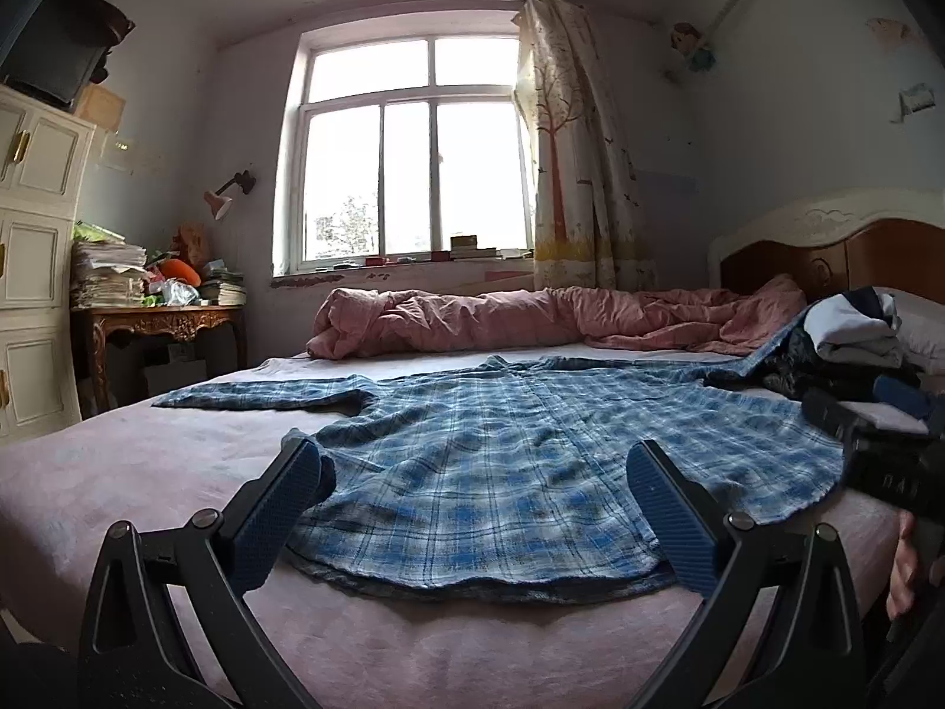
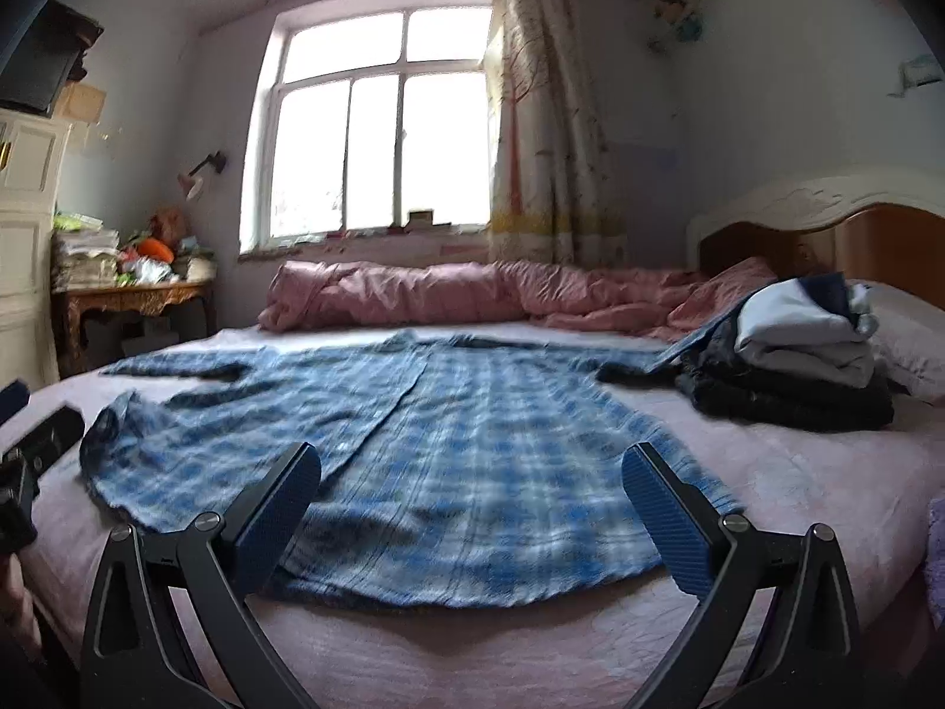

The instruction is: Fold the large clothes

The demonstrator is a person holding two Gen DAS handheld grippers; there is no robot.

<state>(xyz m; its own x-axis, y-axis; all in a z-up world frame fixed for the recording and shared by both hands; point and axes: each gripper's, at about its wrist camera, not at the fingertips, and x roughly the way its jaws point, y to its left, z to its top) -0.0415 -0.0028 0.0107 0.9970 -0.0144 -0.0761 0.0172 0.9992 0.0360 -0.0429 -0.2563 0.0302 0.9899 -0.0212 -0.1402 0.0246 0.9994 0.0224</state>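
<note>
A blue plaid shirt (image 1: pixel 508 449) lies spread flat on the pink bed sheet (image 1: pixel 147 472), hem toward me, sleeves stretched out left and right. My left gripper (image 1: pixel 472 467) hovers open just above the hem's left half, nothing between its blue pads. In the right wrist view the same shirt (image 2: pixel 425 449) lies flat, and my right gripper (image 2: pixel 469 467) stands open over the hem's right half, holding nothing. The right gripper's black body (image 1: pixel 886 461) shows at the right edge of the left wrist view.
A rolled pink duvet (image 1: pixel 531 319) lies along the far side of the bed. A pile of folded clothes (image 2: pixel 797 348) sits at the right by the pillow and headboard (image 2: pixel 827 224). A white cabinet (image 1: pixel 35 260) and a cluttered wooden table (image 1: pixel 165 319) stand on the left.
</note>
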